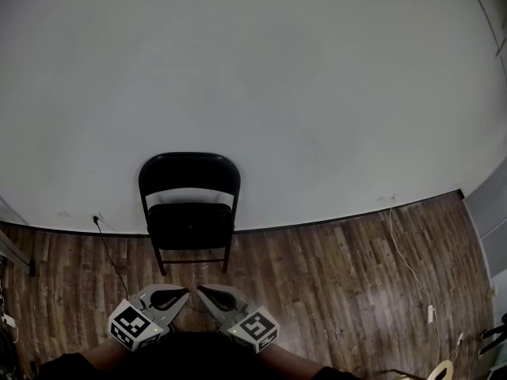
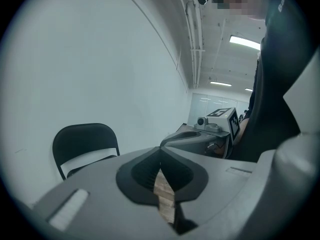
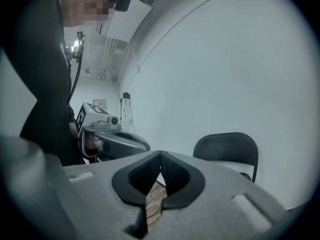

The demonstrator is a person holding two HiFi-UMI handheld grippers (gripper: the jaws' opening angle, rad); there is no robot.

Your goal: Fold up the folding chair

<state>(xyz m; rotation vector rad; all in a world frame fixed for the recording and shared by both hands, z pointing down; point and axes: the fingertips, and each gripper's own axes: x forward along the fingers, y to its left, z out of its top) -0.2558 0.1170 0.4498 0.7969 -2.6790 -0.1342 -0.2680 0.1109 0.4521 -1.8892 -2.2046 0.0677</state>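
Observation:
A black folding chair (image 1: 190, 208) stands unfolded against the white wall, facing me; it also shows as the chair (image 2: 85, 146) at the left of the left gripper view and the chair (image 3: 227, 151) at the right of the right gripper view. My left gripper (image 1: 188, 291) and right gripper (image 1: 200, 290) are held low in front of me, tips almost meeting, well short of the chair. Both are shut with nothing between the jaws. Each gripper view shows the other gripper beside it.
Dark wood plank floor (image 1: 333, 267) runs from the wall to me. A black cable (image 1: 109, 252) hangs from a wall socket left of the chair. A white cable (image 1: 404, 260) trails across the floor at the right, with a grey cabinet edge (image 1: 487, 220) beyond.

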